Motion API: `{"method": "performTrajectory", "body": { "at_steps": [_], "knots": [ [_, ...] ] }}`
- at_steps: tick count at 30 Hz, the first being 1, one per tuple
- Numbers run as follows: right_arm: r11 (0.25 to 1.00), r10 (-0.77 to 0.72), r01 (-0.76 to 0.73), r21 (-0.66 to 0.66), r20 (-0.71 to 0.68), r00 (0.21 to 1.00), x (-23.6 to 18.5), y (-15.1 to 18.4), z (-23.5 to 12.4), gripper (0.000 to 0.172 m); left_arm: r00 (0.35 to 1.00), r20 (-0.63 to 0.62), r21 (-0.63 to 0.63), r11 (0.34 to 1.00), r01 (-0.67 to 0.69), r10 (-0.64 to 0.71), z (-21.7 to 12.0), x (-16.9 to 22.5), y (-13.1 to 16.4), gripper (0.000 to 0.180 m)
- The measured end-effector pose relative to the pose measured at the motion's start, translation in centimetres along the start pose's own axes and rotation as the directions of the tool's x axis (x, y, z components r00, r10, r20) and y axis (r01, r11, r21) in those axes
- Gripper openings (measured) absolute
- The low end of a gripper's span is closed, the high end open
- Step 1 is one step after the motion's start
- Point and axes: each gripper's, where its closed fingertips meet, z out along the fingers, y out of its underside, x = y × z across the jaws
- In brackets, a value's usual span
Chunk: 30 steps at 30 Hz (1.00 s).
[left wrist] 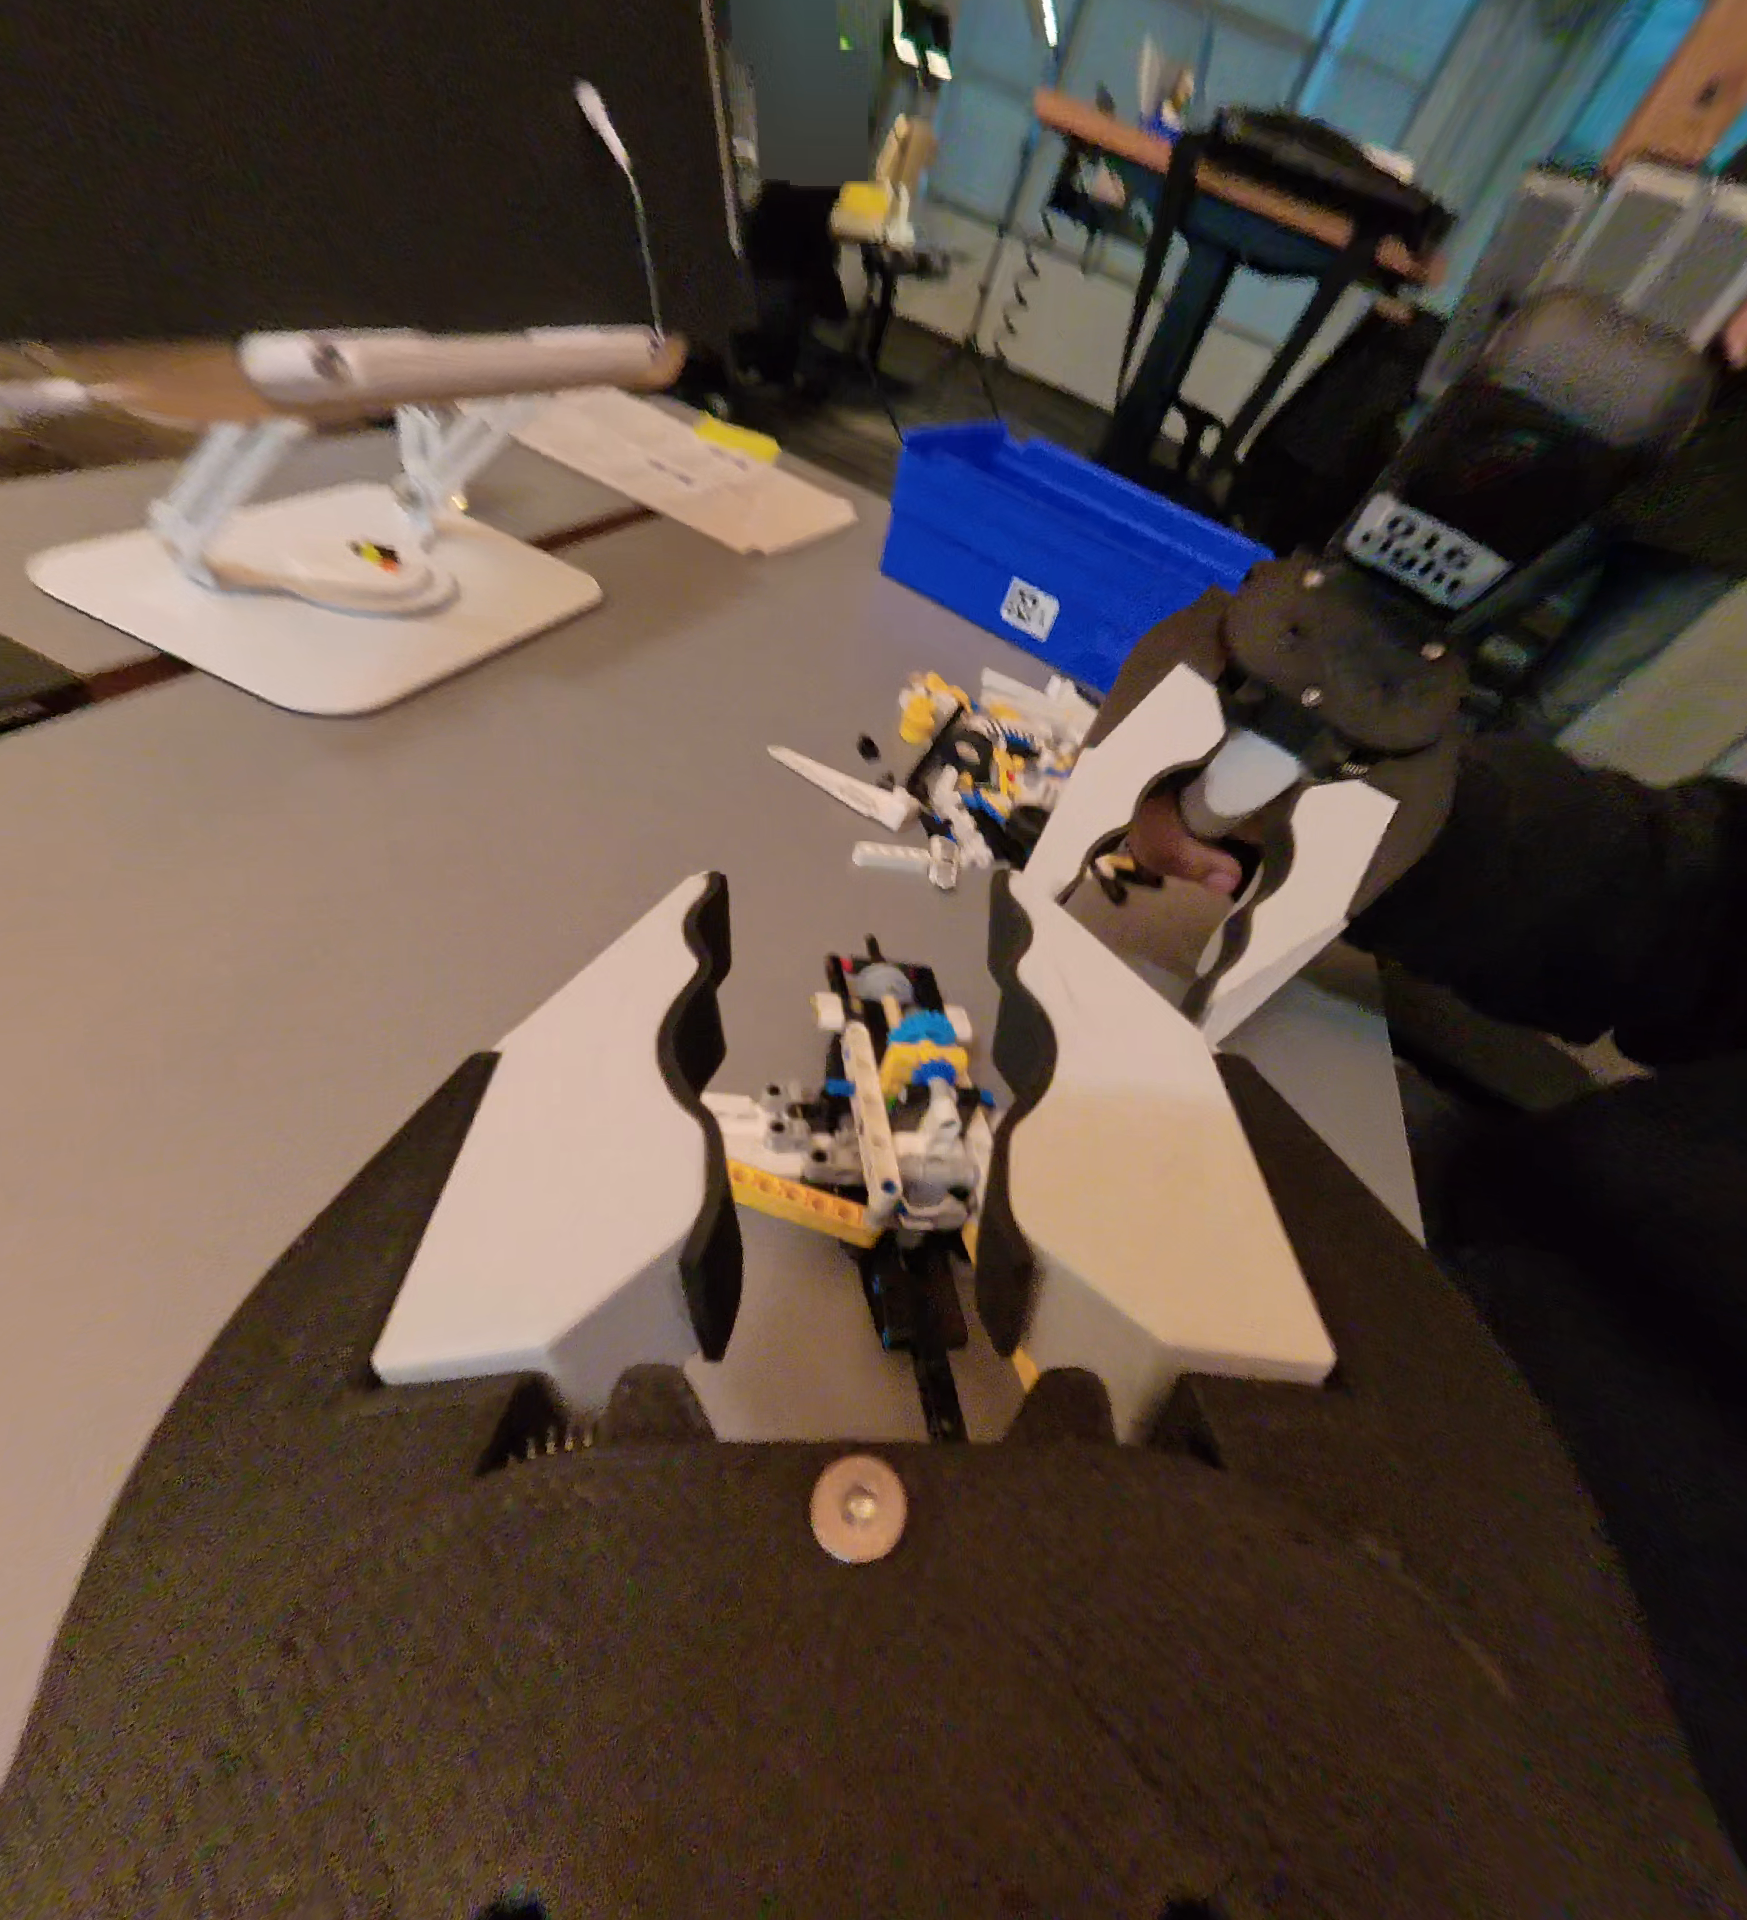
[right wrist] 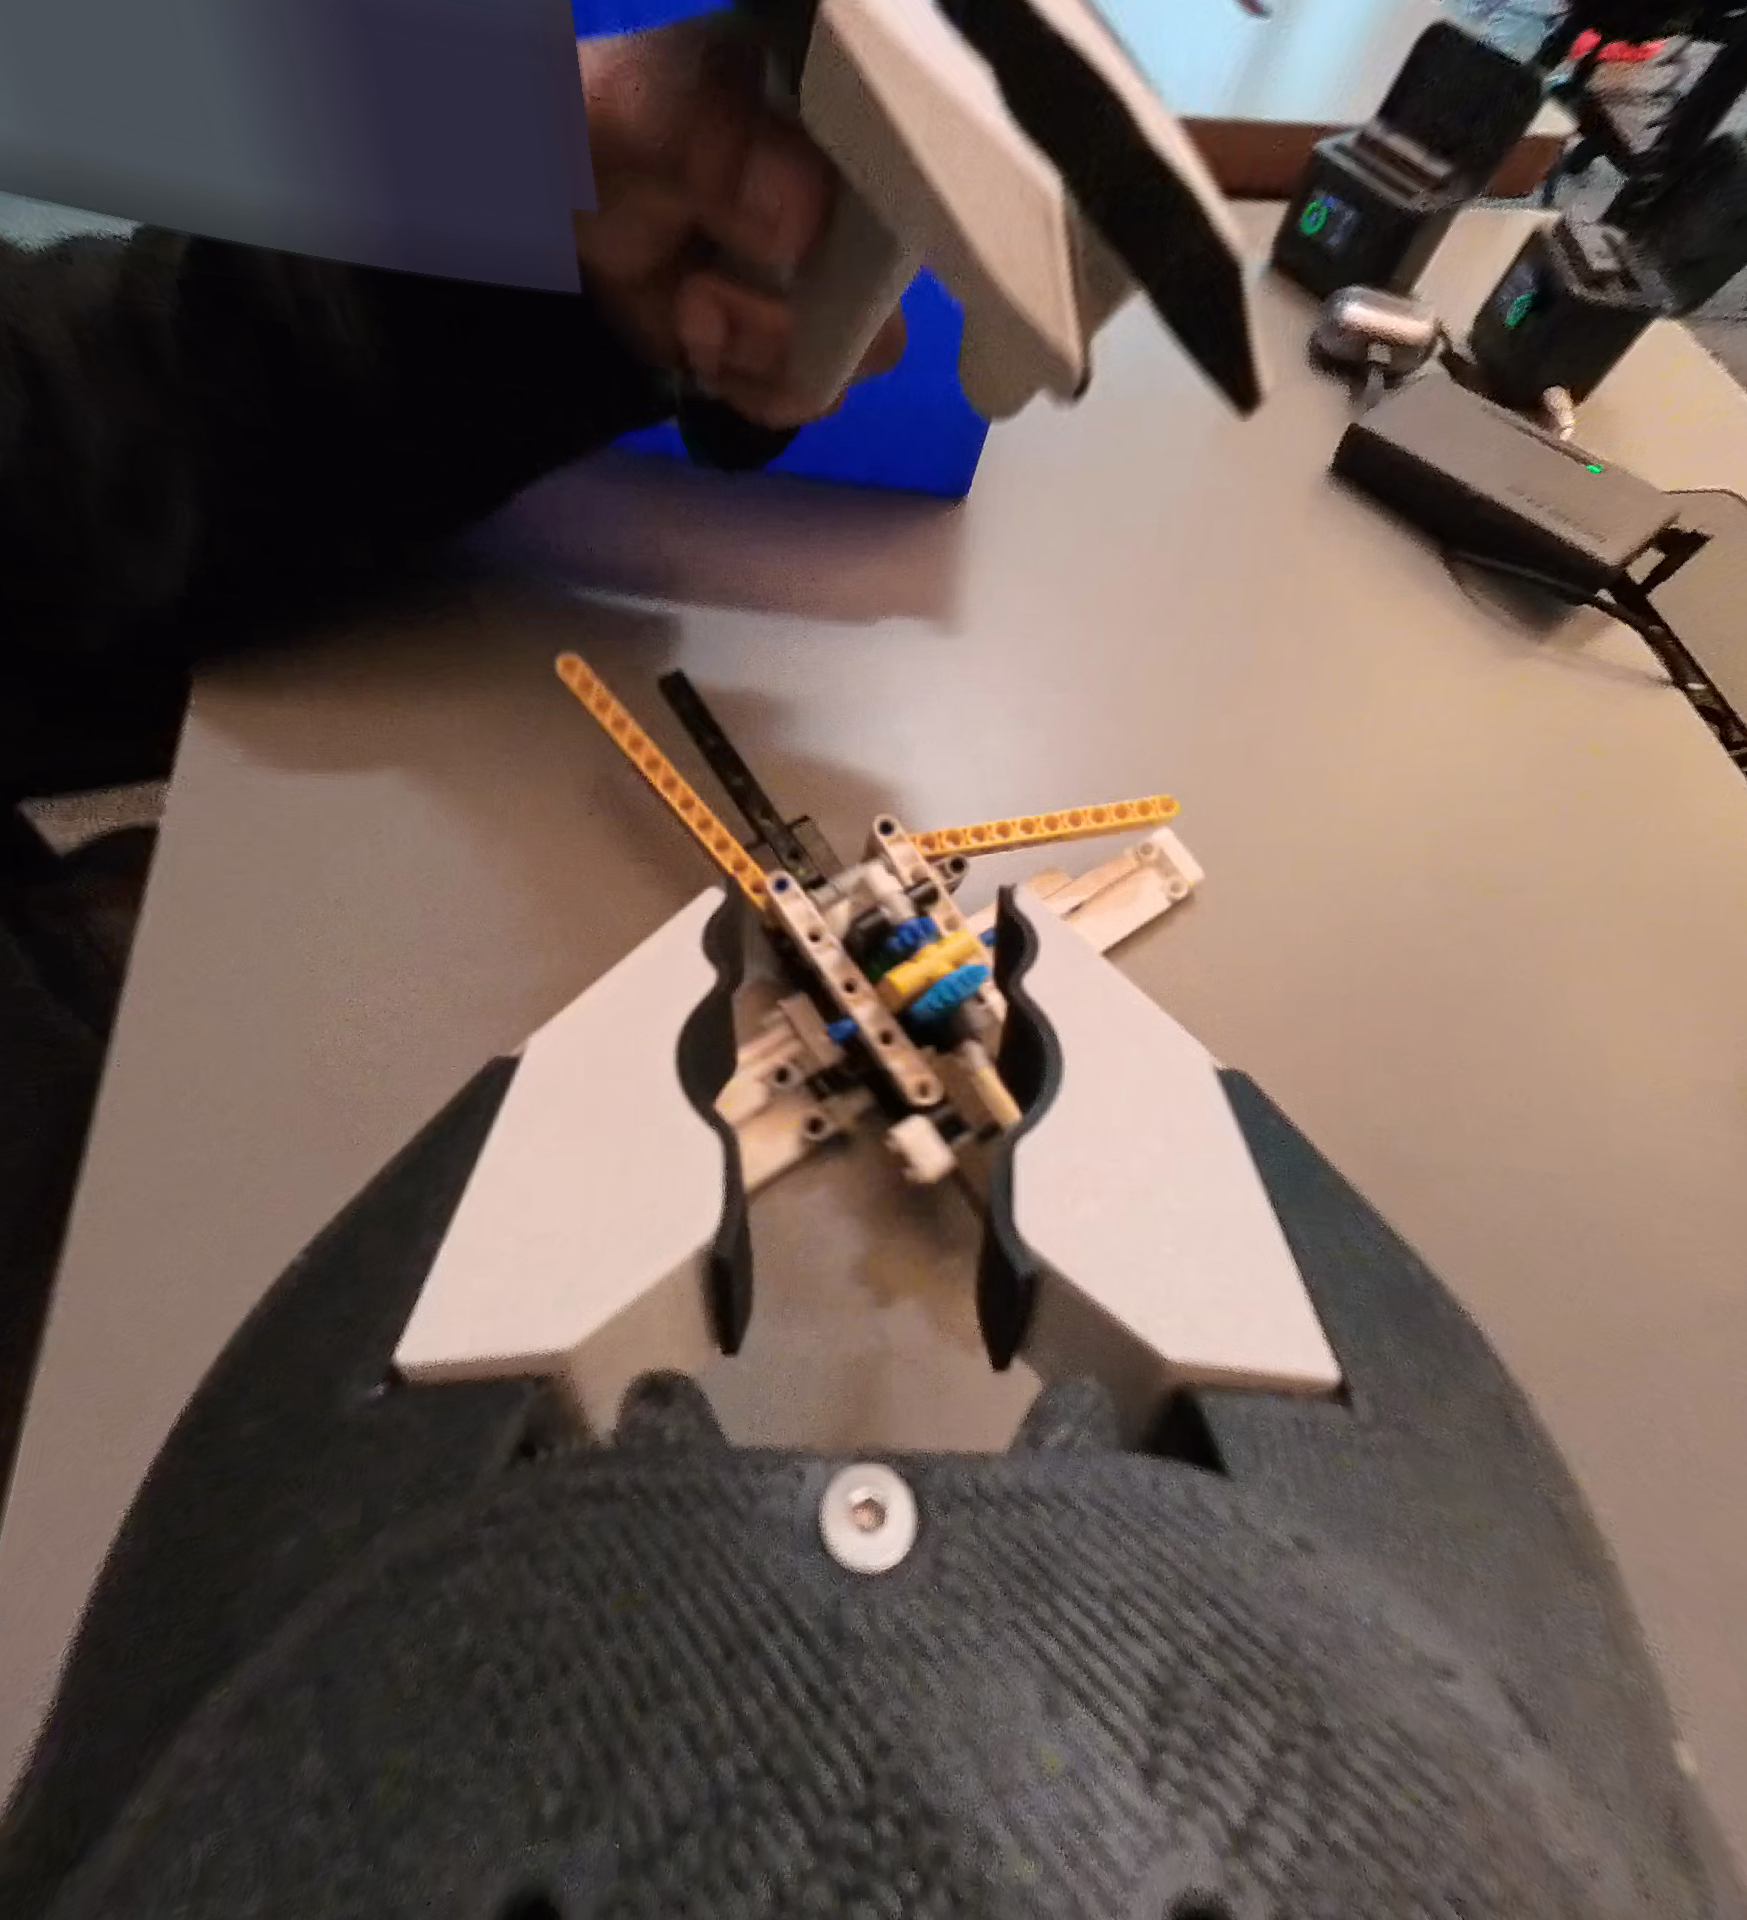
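Grey table (left wrist: 225, 935), matte and smooth, with a soft sheen under the lights. On the far side is a blue plastic bin (left wrist: 1035, 551) with hard ribbed walls. To its left is a white stand (left wrist: 329, 613), a flat rounded base with thin angled struts. Black boxes (right wrist: 1503, 499) sit at the other edge, one showing a small green light.

My left hand-held gripper (left wrist: 856, 888) is released. Its white wedge fingers with wavy black pads stand apart, and the right wrist view shows it raised well clear of the table. The brick model (left wrist: 900, 1091) only shows through the gap, lying on the table below.

My right hand-held gripper (right wrist: 864, 899) hangs low over the same model, which shows between its pads. From the left view I see only bare table between its tips, so I read it as released and not pressing on anything.

The model lies flat near the table's near edge. It is hard, glossy plastic with a dense core. Long holed yellow beams (right wrist: 651, 769) and a black beam (right wrist: 723, 758) splay out from it, and a white panel (right wrist: 1129, 873) sticks out sideways. My judgement is that the thin beams would lever or snag, and the core is the stiffest part.

A loose pile (left wrist: 973, 758) of the same bricks lies beside the bin, with a white blade piece (left wrist: 838, 784) at its edge. A toothed blue gear (right wrist: 942, 992) sits in the core.
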Motion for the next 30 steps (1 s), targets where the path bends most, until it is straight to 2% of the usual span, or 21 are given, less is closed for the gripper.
{"method": "performTrajectory", "body": {
  "at_steps": [4,7,9,10,12,14,15,18,21,25,27,30],
  "knots": [
    [0.995,-0.087,0.086,-0.04,-0.012,0.996,-2.4,0.9,1.0,0.043,0.993,0.019,-0.183,0.977,-0.113,0.119,1.3,0.5,3.1,0.057],
    [0.985,-0.145,0.143,-0.092,-0.019,0.989,-2.7,2.1,2.1,0.036,0.949,0.107,-0.373,0.897,-0.238,0.297,0.8,-0.8,6.3,0.06],
    [0.982,-0.161,0.16,-0.097,0.001,0.987,-2.9,2.3,2.6,0.036,0.918,0.16,-0.38,0.881,-0.281,0.362,-0.7,-1.6,7.5,0.056],
    [0.978,-0.181,0.181,-0.102,0.008,0.983,-2.8,2.3,2.7,0.035,0.926,0.139,-0.362,0.889,-0.281,0.35,-1.3,-1.2,8.1,0.058],
    [0.967,-0.224,0.226,-0.118,0.034,0.974,-2.6,2.5,3.0,0.034,0.972,0.06,-0.281,0.938,-0.203,0.228,-1.4,0.8,8.4,0.066],
    [0.953,-0.263,0.272,-0.131,0.088,0.961,-2.6,2.5,3.6,0.031,0.99,-0.059,-0.257,0.956,-0.142,0.131,-0.7,3.5,9.0,0.086],
    [0.942,-0.286,0.301,-0.15,0.117,0.951,-2.6,2.6,3.8,0.031,0.989,-0.06,-0.292,0.945,-0.145,0.133,-0.2,3.8,9.8,0.092],
    [0.876,-0.372,0.407,-0.26,0.175,0.912,-1.9,3.3,4.1,0.022,0.959,0.085,-0.437,0.875,-0.207,0.27,1.1,1.8,12.3,0.1],
    [0.83,-0.407,0.456,-0.321,0.21,0.889,-1.7,3.7,3.9,0.018,0.928,0.161,-0.484,0.847,-0.222,0.335,2.3,0.5,12.9,0.088],
    [0.814,-0.445,0.474,-0.336,0.162,0.881,-1.6,3.8,4.5,0.022,0.913,0.119,-0.501,0.818,-0.284,0.39,2.7,0.7,13.7,0.074],
    [0.819,-0.463,0.483,-0.31,0.14,0.875,-1.9,3.5,4.9,0.022,0.92,0.119,-0.486,0.83,-0.273,0.372,2.6,0.6,13.5,0.055],
    [0.802,-0.491,0.508,-0.314,0.137,0.86,-2.2,3.8,5.4,0.022,0.932,0.114,-0.452,0.854,-0.258,0.343,2.7,0.9,13.2,0.046]
  ]
}}
